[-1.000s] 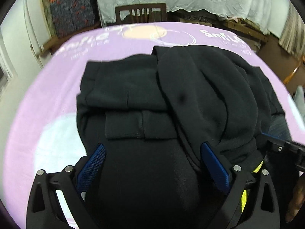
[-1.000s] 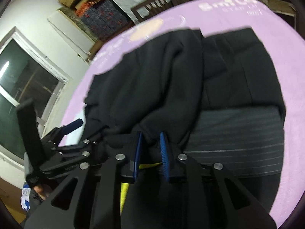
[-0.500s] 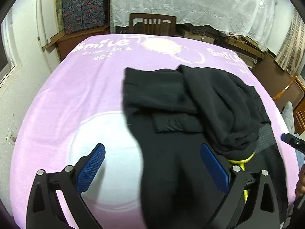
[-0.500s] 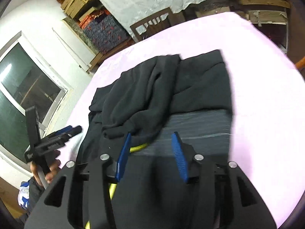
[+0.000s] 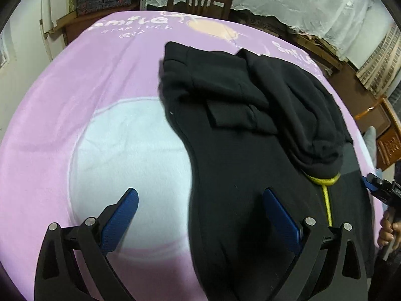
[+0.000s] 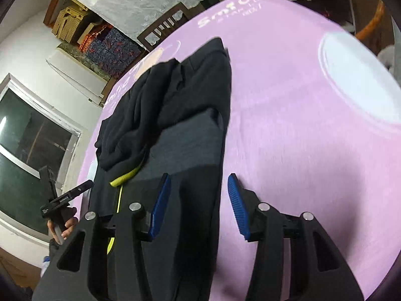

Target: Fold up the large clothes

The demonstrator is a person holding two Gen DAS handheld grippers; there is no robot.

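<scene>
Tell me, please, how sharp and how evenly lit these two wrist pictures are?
Left wrist view: strong fisheye bend, dark corners, the black garment an almost detail-free mass, its left edge smeared, the purple blanket softly lit. Right wrist view: same bend; the garment's right edge is blurred, a pale patch on the blanket looks washed out.

Lighting was even indoor light, moderately bright. The window (image 6: 30,150) was dark. Both views bowed strongly with black corners. The black garment (image 5: 250,150) lost detail in shadow. Slight motion blur softened the purple cover (image 6: 300,138).
</scene>
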